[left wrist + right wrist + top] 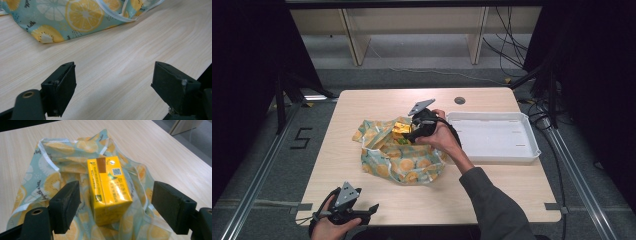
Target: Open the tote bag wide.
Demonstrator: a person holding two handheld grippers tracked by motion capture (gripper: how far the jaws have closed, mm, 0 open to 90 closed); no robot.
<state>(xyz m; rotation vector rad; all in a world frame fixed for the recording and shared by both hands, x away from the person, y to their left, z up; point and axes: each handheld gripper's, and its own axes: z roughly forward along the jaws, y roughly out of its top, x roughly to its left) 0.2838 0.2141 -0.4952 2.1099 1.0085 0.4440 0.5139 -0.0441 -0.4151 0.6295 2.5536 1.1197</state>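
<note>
The yellow juice box (108, 188) is seen lying on the lemon bag (404, 160) in the middle of the table (502, 185), between the wide jaws of the right gripper (115, 206), untouched, while the left gripper (113, 91) is held wide at the near left edge.

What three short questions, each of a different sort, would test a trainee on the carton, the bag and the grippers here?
1. True or false: the right gripper is clamped on the yellow carton.
2. What does the carton rest on?
3. The white tray holds: A) the carton B) nothing C) a cup

Key
1. False; its jaws stand apart from it.
2. The lemon-print bag.
3. B
</note>
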